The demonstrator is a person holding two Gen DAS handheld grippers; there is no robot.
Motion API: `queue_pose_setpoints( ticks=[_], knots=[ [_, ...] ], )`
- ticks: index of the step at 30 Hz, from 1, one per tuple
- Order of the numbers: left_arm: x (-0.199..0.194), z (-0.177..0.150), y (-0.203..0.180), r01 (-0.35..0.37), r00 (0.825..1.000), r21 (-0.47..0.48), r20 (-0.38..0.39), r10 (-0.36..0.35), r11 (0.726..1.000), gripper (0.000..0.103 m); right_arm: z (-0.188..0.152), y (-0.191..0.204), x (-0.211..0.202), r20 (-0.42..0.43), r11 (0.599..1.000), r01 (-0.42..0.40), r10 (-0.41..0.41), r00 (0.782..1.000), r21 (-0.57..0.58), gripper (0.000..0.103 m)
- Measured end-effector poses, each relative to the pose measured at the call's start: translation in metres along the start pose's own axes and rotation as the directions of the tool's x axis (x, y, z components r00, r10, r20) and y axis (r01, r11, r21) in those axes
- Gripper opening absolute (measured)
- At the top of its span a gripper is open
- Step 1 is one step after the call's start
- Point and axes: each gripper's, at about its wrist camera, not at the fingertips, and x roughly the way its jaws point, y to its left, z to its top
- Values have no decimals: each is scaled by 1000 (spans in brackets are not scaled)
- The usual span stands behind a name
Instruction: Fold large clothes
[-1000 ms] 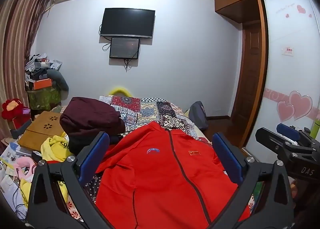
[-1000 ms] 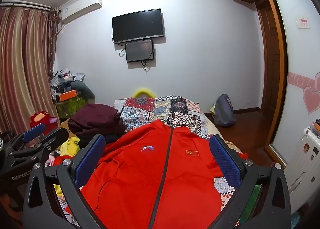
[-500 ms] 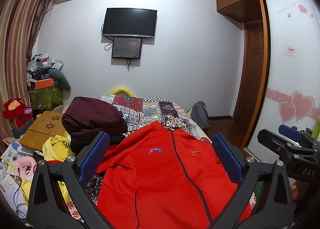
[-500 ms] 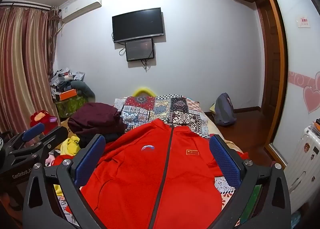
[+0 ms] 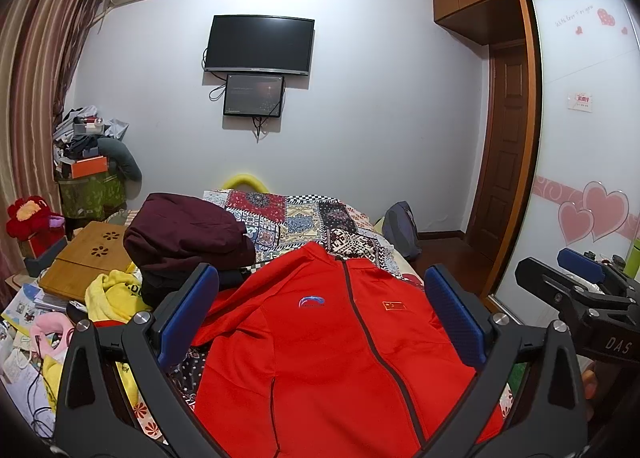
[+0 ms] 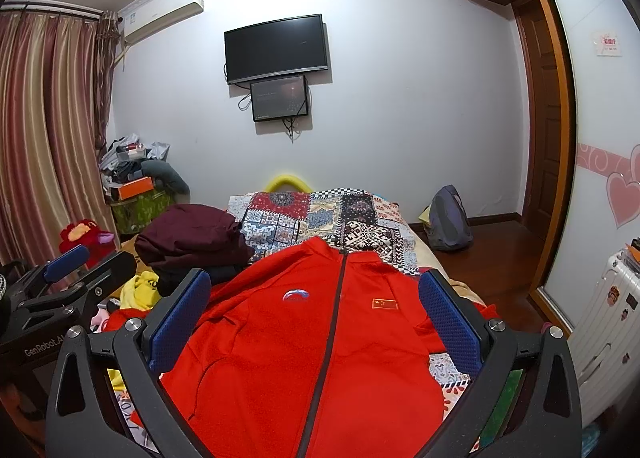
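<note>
A red zip-up jacket (image 5: 328,346) (image 6: 312,342) lies flat and face up on the patterned bedspread (image 5: 304,222) (image 6: 320,218), collar toward the far wall, zipper closed. My left gripper (image 5: 320,298) hovers above its chest, open, blue pads wide apart and holding nothing. My right gripper (image 6: 316,298) is likewise open over the jacket. The right gripper also shows at the right edge of the left wrist view (image 5: 580,290), and the left gripper at the left edge of the right wrist view (image 6: 68,278).
A folded dark maroon garment (image 5: 188,234) (image 6: 192,234) sits on the bed left of the jacket, with yellow clothing (image 5: 112,290) beside it. A wooden lap desk (image 5: 88,258), papers and clutter fill the left. A backpack (image 6: 448,222) leans on the floor at right; a suitcase (image 6: 608,322) stands nearer.
Both grippers have barely shifted; the view drifts slightly. Jaws stay open and the jacket has not moved.
</note>
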Motion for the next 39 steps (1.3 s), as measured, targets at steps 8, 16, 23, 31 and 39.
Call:
queue_pose_setpoints(
  ticks=[8, 16, 23, 31, 39],
  knots=[
    [1, -1, 4, -1, 1000, 0, -4, 1, 1000, 103, 0, 0, 0, -1, 1000, 0, 0, 1000, 2, 103],
    [4, -1, 5, -9, 1000, -3, -11, 9, 1000, 103, -3, -1, 0, -2, 1000, 0, 0, 1000, -1, 103],
    [5, -1, 5, -9, 1000, -1, -12, 9, 1000, 103, -8, 7, 5, -4, 1000, 2, -2, 1000, 0, 103],
    [5, -1, 6, -7, 1000, -4, -14, 7, 1000, 103, -8, 7, 7, -6, 1000, 2, -2, 1000, 3, 103],
    [5, -1, 6, -10, 1000, -7, -19, 9, 1000, 103, -10, 5, 9, -19, 1000, 3, -2, 1000, 12, 103]
  ],
)
